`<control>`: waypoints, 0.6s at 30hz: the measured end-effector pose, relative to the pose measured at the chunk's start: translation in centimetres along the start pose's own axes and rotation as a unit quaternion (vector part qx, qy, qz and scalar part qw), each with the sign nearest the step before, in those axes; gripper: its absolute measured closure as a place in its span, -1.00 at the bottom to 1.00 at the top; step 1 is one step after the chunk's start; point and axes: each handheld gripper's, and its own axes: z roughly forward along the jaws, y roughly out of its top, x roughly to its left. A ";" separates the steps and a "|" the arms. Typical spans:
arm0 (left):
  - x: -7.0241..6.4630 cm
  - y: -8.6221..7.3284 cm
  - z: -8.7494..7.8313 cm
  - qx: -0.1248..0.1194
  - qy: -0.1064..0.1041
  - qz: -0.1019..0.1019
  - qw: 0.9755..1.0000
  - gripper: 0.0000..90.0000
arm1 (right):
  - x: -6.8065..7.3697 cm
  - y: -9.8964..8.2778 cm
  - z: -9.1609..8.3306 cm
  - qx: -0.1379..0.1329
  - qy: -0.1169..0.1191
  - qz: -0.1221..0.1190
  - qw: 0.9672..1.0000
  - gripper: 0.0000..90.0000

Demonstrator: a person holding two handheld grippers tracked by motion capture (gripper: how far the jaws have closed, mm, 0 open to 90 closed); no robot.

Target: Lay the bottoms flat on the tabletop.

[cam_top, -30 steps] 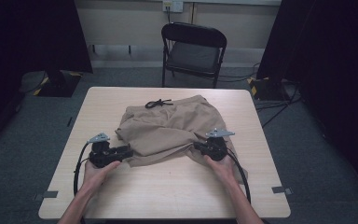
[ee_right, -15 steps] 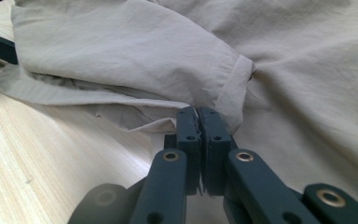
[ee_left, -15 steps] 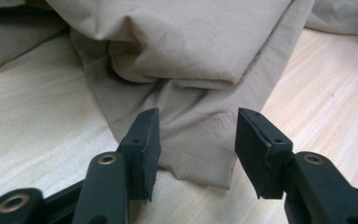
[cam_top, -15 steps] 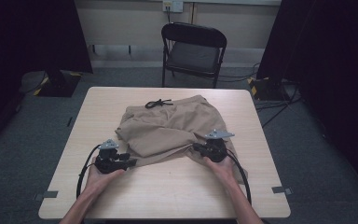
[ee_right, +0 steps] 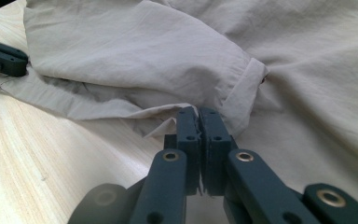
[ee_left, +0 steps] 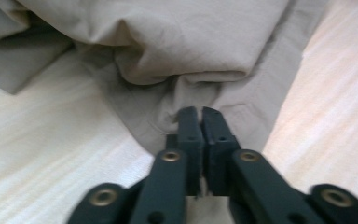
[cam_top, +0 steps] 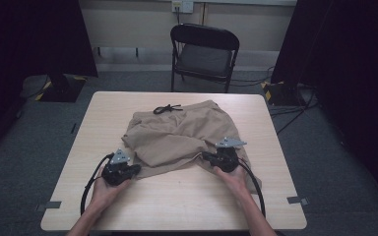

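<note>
Shorts: beige, crumpled cotton shorts (cam_top: 177, 137) lie on the light wooden table (cam_top: 177, 206), spread between the two tongs and beyond them toward the far edge.
Left tongs: the left tongs (ee_left: 200, 116) have just been closing and are now clenched on the near hem of the shorts; in the left gripper view the cloth bunches right at the tips. In the high view they (cam_top: 137, 169) sit at the shorts' near left corner.
Right tongs: the right tongs (ee_right: 198, 116) are clenched on a folded edge of the shorts; a thin lip of fabric shows pinched between the tips. In the high view they (cam_top: 207, 156) sit at the shorts' near right side.
Hidden cloth: how deep the fabric reaches between either pair of tips cannot be made out; the closed tips cover it.
Drawstring: a black cord (cam_top: 167, 108) lies at the waistband, well beyond both tongs; its knot is too small to read.
Leg: part of the shorts runs under the right hand (cam_top: 234, 179) and is covered there.
Far tongs: a black tip of the left tongs (ee_right: 2, 58) is cut off at the right gripper view's left edge.
Chair: a black folding chair (cam_top: 204, 51) stands past the table.
</note>
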 end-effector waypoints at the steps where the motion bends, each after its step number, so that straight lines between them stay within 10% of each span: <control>1: 0.2 -0.2 0.0 -0.005 -0.010 -0.014 1.000 0.98 | 0.0 0.0 0.0 -0.001 -0.001 0.000 1.000 0.96; 9: 0.7 -0.5 -1.5 -0.035 -0.056 -0.067 0.996 0.99 | 0.3 0.2 -0.6 -0.011 0.006 0.001 1.000 0.96; 18: -0.3 -0.3 -5.5 -0.097 -0.083 -0.072 0.989 1.00 | 1.3 0.9 -2.0 -0.020 0.023 -0.002 1.000 0.96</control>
